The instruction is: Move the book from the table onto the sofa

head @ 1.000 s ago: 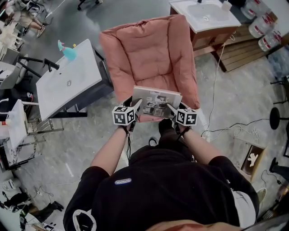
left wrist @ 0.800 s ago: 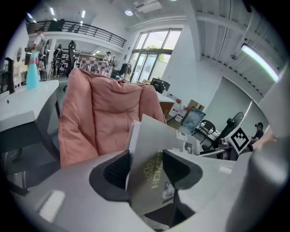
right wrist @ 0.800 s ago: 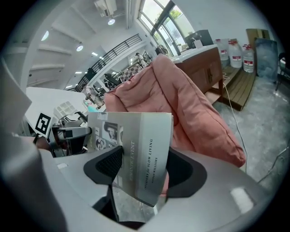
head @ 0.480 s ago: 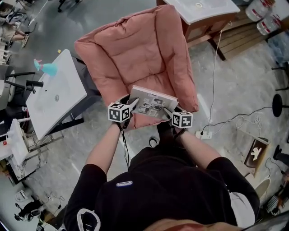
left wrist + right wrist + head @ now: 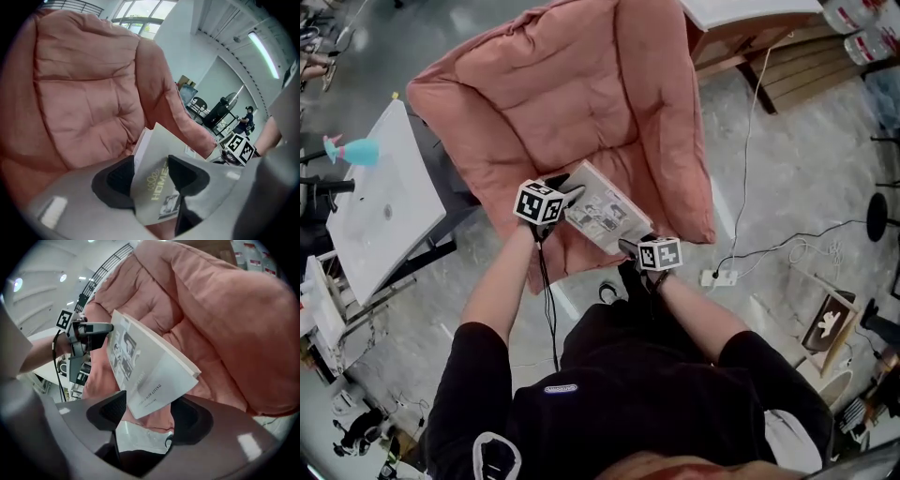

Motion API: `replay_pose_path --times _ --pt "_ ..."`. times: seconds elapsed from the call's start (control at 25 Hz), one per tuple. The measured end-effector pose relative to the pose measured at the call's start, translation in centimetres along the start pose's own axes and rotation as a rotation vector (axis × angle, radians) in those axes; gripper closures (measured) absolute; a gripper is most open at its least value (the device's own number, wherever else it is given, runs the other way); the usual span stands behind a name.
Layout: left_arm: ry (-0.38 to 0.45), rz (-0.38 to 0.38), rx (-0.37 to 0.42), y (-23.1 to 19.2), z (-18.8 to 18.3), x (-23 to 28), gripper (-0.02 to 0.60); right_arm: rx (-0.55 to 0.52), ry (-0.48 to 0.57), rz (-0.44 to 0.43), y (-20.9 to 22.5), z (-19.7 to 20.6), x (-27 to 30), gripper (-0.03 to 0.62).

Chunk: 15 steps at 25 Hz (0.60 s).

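I hold a pale grey rectangular book tilted just above a padded pink fabric sofa. My left gripper clamps one end; my right gripper, jaws just eased slightly wider, pinches the opposite corner. It seems light, stiff, slick-covered: best gripped at both ends.

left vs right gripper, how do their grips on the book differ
The left gripper clamps the book by its far corner; the right gripper holds the near corner. The left gripper's jaws press the cover; the right gripper's have just been opening slightly, corner between them. Both hold one tilted book over the sofa.
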State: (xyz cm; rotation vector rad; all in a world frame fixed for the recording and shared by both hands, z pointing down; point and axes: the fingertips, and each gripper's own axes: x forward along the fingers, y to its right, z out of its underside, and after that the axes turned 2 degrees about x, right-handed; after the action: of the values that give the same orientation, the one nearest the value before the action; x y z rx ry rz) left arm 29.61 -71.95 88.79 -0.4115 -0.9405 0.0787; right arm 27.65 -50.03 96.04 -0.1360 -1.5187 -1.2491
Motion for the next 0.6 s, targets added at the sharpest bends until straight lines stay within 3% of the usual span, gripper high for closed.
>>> replay_pose_path --times 0.32,0.6 --pt "-0.168 0.053 0.154 -2.2 0.3 8.8 0.350 -0.004 -0.124 -0.067 1.6 3.3 4.8 0.296" --pt "-0.269 0.036 0.188 -4.4 3.2 14.6 0.337 -0.025 -0.217 -0.088 3.6 4.3 7.6 0.289"
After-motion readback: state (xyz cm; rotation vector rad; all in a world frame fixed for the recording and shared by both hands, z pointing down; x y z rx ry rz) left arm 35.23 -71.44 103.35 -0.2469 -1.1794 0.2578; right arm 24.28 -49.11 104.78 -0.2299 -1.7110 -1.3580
